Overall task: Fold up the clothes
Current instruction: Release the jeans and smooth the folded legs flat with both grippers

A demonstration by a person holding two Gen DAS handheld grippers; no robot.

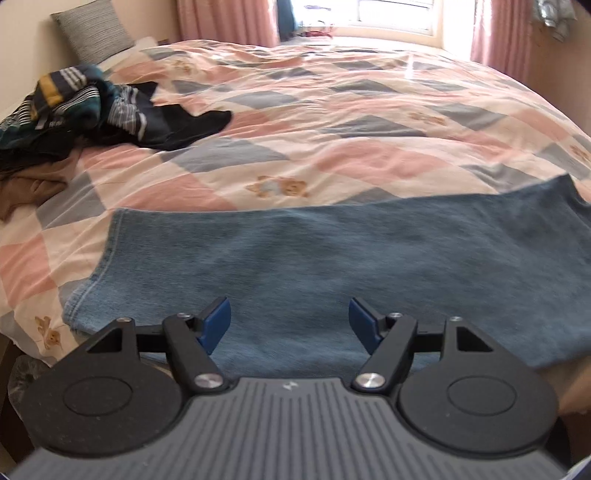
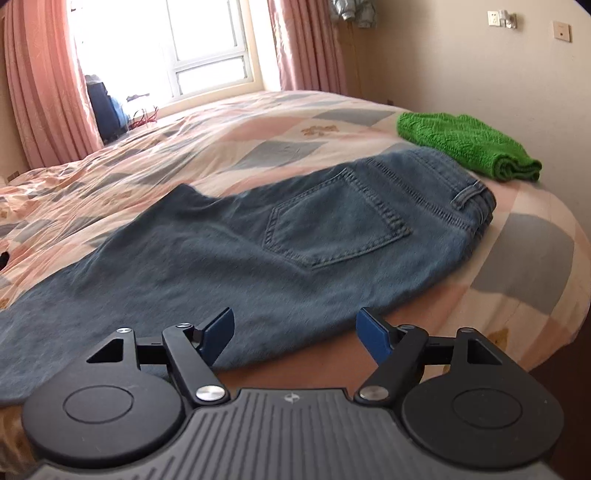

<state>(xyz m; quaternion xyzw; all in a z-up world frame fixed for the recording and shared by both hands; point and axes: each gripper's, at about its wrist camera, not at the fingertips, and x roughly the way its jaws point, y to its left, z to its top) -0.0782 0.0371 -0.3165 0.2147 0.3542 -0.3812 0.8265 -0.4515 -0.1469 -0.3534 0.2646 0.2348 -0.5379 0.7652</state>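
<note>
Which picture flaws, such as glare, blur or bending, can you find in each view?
Left wrist view: the bright window is washed out, the patchwork quilt bulges from fisheye bending, and the dark clothes pile looks soft. Right wrist view: the window glares white, and the blue denim jeans smear near the lower edge.

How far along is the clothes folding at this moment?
Done: a green knit lies folded beside the jeans' waistband. In hand: the jeans lie flat, legs together, on the bed; left gripper and right gripper are open, holding nothing. Left: folding the jeans shorter, then the heap of dark clothes.
</note>
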